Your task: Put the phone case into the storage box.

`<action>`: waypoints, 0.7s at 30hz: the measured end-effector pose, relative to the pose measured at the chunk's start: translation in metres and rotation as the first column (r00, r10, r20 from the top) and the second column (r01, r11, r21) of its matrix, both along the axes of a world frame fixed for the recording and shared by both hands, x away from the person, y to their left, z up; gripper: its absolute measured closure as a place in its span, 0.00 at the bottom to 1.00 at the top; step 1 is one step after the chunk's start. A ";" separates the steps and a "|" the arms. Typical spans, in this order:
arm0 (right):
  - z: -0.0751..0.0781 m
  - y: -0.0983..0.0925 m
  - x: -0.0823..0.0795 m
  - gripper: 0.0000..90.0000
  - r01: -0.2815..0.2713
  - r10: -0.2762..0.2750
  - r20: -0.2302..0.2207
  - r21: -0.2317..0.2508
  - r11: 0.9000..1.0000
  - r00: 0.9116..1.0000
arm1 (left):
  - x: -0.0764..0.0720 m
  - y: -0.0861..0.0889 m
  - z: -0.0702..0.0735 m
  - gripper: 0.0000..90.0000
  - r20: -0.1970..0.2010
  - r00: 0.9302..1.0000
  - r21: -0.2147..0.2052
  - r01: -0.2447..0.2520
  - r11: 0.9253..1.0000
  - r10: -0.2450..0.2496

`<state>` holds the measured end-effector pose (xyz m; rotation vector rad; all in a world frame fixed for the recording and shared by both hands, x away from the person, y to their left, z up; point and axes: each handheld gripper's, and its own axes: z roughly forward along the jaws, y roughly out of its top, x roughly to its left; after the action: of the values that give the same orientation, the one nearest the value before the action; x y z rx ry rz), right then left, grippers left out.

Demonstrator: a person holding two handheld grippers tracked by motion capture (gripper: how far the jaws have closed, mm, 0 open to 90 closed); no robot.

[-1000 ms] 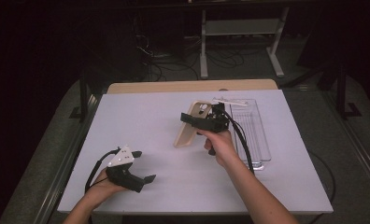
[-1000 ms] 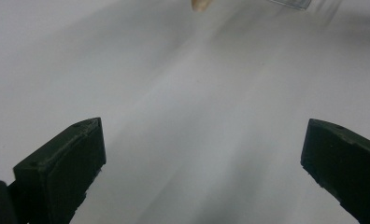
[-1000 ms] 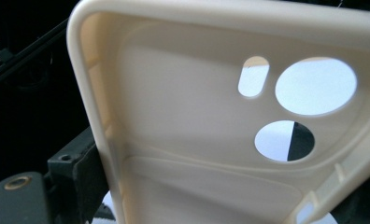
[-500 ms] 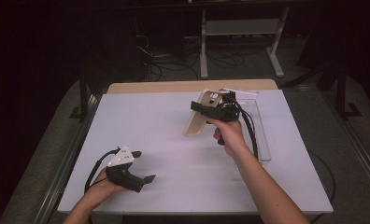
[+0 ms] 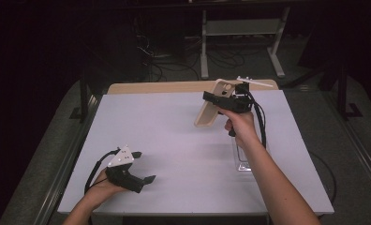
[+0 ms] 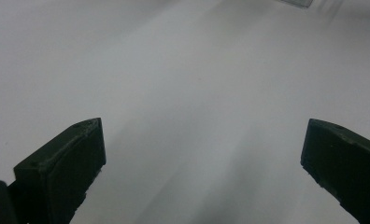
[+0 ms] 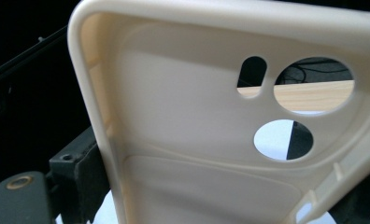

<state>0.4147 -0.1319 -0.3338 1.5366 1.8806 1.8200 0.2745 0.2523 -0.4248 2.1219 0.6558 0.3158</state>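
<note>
moved since earlier frames: right gripper and the cream phone case it carries shift back and to the right across the three high views, from mid-table toward the far right corner; the case also rises and stands steeper.
left gripper: unchanged across the frames, resting low on the near left of the white table, held in the person's left hand.
left jaws: spread wide with nothing between them; the left gripper view looks along them onto bare table.
phone case, position: lifted off the table, tilted, lower end hanging toward the table centre, upper end near the far edge.
phone case, detail: right gripper view faces its hollow inside, with camera cut-outs at the upper right; wood strip of the far table edge visible through them.
right jaws: pinching the long edges of the case, one black jaw seen against its left rim.
clear tray: lying on the table under the right forearm, now behind the gripper.
white strip: thin piece at the far right edge, just beyond the case.
meaning for the work: case looks securely picked up and in transit; judged as a carry phase, placing not yet begun.
risk: thin flexible rim could bow or slip in the pinch.
</note>
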 end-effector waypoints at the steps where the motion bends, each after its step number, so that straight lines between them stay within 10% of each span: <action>1: 0.001 -0.002 0.001 0.11 0.004 -0.004 -0.004 -0.002 1.000 1.000 | 0.000 0.000 0.000 0.00 0.000 1.000 0.000 0.000 1.000 0.000; 21: 0.023 -0.046 0.019 0.12 0.122 -0.122 0.007 -0.128 0.984 0.992 | 0.000 0.000 -0.001 0.00 -0.006 1.000 -0.002 -0.005 1.000 0.005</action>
<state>0.4333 -0.1774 -0.3107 1.5715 1.8204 1.6153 0.2747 0.2528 -0.4253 2.1199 0.6641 0.3116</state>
